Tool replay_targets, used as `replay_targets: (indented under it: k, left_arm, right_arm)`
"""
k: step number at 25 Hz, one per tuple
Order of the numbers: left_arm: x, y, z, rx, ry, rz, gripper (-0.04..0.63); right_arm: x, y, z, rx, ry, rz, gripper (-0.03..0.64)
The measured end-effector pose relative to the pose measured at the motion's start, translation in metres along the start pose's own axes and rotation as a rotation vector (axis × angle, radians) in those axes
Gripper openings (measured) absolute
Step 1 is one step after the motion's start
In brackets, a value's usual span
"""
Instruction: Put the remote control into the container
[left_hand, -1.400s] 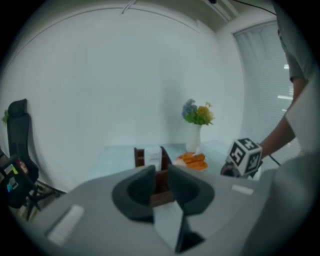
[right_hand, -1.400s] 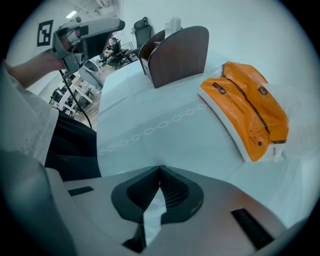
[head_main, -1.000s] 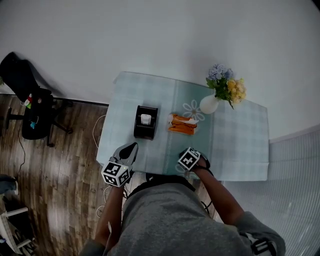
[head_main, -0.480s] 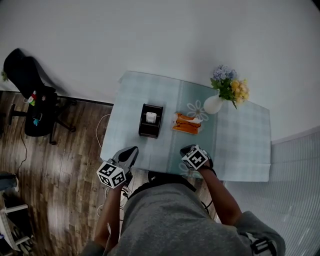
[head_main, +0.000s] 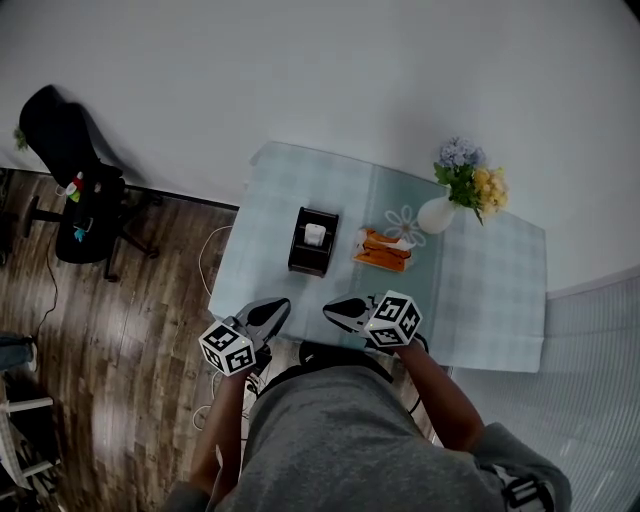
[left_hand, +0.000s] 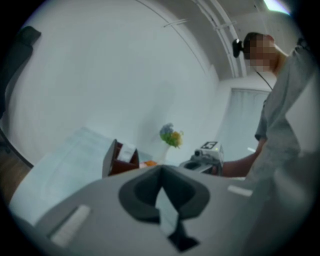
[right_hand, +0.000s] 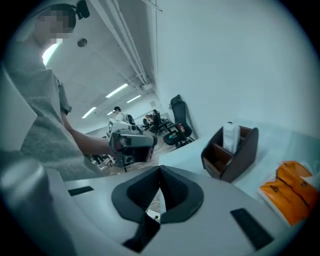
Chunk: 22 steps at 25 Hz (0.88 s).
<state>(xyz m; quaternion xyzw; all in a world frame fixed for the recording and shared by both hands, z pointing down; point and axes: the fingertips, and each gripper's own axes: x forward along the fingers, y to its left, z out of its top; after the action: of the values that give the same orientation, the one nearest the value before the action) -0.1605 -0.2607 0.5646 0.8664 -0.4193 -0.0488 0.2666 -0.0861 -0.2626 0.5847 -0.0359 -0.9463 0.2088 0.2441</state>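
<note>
A dark brown container (head_main: 312, 243) stands on the pale checked table (head_main: 280, 180), left of the middle. A white remote control (head_main: 315, 234) stands upright inside it, also seen in the right gripper view as the remote control (right_hand: 230, 135) in the container (right_hand: 235, 155). My left gripper (head_main: 281, 307) hovers off the table's near edge, shut and empty. My right gripper (head_main: 331, 311) is raised beside it, pointing left toward it, shut with nothing held. Each gripper view shows its own jaws closed together: left gripper (left_hand: 161, 172), right gripper (right_hand: 160, 175).
An orange packet (head_main: 385, 251) lies right of the container. A white vase of flowers (head_main: 440, 212) stands at the back right. A black office chair (head_main: 75, 190) is on the wooden floor to the left. A white wall runs behind the table.
My right gripper has lifted from the table's near edge and swung to point left. The left gripper has shifted slightly toward it. Container and remote have not moved.
</note>
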Motion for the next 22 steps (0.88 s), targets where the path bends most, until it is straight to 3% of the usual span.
replay_targets:
  k: [3,7,22]
  left_arm:
    - [-0.001,-0.002,-0.002,-0.028,0.002,-0.026,-0.002]
    - [-0.003,-0.005,-0.005,-0.036,0.008,-0.036,-0.002]
    - [0.001,-0.007,-0.027,-0.091,0.057,-0.046,-0.002]
  right_arm:
    - [0.011,0.012,0.009,-0.021,-0.004,0.076,0.017]
    - [0.014,0.015,0.013,-0.007,-0.03,0.103,0.017]
    - [0.01,0.017,-0.014,-0.001,0.008,0.088,0.015]
